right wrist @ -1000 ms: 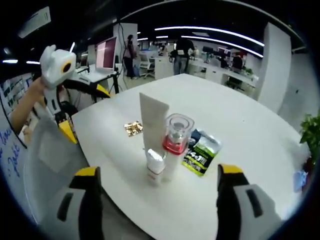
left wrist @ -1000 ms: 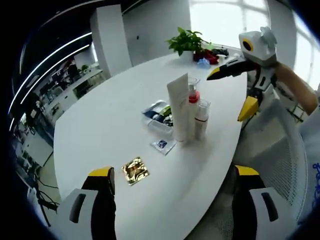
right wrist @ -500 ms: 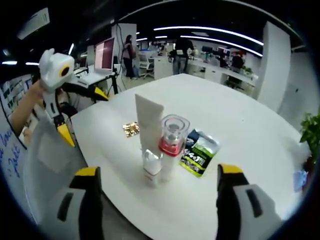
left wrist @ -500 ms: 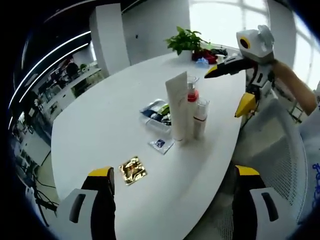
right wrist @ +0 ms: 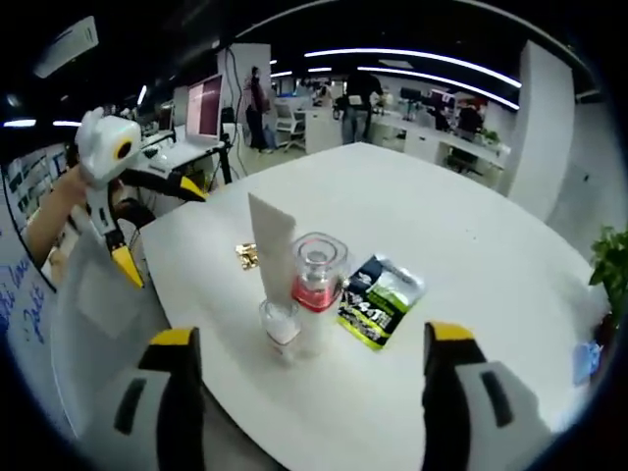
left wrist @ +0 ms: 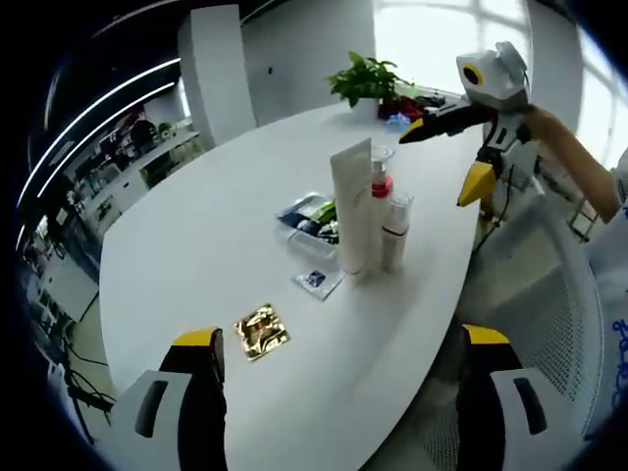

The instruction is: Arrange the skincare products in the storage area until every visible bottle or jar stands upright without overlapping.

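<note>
- On the white table (left wrist: 196, 245): white tube (left wrist: 353, 206), red-collared pump bottle (left wrist: 379, 201) and small white bottle (left wrist: 395, 231) upright, clustered tight.
- Green sachet pack (right wrist: 378, 302) flat just beside them; gold sachet (left wrist: 259, 331) apart.
- Left gripper (left wrist: 339, 343): jaws spread, empty.
- Right gripper (right wrist: 312, 341): jaws spread, empty.

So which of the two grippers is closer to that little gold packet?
Left. The left gripper is just short of the gold packet; the right gripper hovers beyond the bottles.

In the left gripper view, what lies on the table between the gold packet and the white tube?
A small blue-and-white sachet lies flat between the gold packet and the upright white tube; the rest of that stretch is bare table.
</note>
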Demonstrator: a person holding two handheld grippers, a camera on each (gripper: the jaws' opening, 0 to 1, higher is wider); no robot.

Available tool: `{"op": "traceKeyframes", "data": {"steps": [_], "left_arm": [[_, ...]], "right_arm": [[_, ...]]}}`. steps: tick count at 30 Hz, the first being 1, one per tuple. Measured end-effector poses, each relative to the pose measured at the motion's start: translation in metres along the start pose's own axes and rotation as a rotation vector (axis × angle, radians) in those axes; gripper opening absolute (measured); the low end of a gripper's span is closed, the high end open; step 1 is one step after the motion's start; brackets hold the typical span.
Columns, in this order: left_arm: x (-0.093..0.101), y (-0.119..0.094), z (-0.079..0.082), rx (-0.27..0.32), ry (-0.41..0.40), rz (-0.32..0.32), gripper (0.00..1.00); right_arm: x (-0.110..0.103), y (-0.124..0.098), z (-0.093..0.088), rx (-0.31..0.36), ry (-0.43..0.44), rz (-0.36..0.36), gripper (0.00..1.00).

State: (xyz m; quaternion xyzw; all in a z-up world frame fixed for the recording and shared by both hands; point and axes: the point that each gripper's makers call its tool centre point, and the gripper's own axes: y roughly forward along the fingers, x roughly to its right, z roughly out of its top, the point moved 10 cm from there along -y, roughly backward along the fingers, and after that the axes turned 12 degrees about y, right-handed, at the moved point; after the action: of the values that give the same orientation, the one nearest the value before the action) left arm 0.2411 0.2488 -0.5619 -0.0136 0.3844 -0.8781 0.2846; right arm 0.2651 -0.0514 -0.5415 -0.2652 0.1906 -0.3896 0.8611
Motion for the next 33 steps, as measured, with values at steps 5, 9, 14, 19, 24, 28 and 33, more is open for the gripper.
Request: {"op": "traceKeyframes", "data": {"steps": [5,9,14,19,24,28,33], "left_arm": [[-0.002,-0.001,-0.002,0.0,-0.01,0.005,0.97],[-0.004,-0.004,-0.004,0.004,-0.016,0.017,0.97],[-0.009,-0.007,-0.006,0.005,-0.017,0.033,0.97],[-0.01,-0.008,-0.007,0.012,-0.02,0.043,0.97],[-0.011,-0.015,-0.01,0.015,-0.028,0.057,0.97],[-0.013,-0.016,-0.012,0.019,-0.037,0.066,0.97],[-0.013,-0.017,-0.013,0.028,-0.04,0.067,0.97]], "right_arm": [[0.013,-0.005,0.013,-0.001,0.0,0.03,0.94],[0.023,-0.01,0.025,0.005,-0.002,0.048,0.93],[0.032,-0.013,0.04,-0.015,-0.023,0.061,0.91],[0.04,-0.013,0.055,-0.051,-0.056,0.09,0.9],[0.048,-0.013,0.072,-0.069,-0.073,0.1,0.88],[0.056,-0.01,0.087,-0.079,-0.072,0.113,0.84],[0.066,-0.001,0.106,-0.093,-0.07,0.12,0.79]]}}
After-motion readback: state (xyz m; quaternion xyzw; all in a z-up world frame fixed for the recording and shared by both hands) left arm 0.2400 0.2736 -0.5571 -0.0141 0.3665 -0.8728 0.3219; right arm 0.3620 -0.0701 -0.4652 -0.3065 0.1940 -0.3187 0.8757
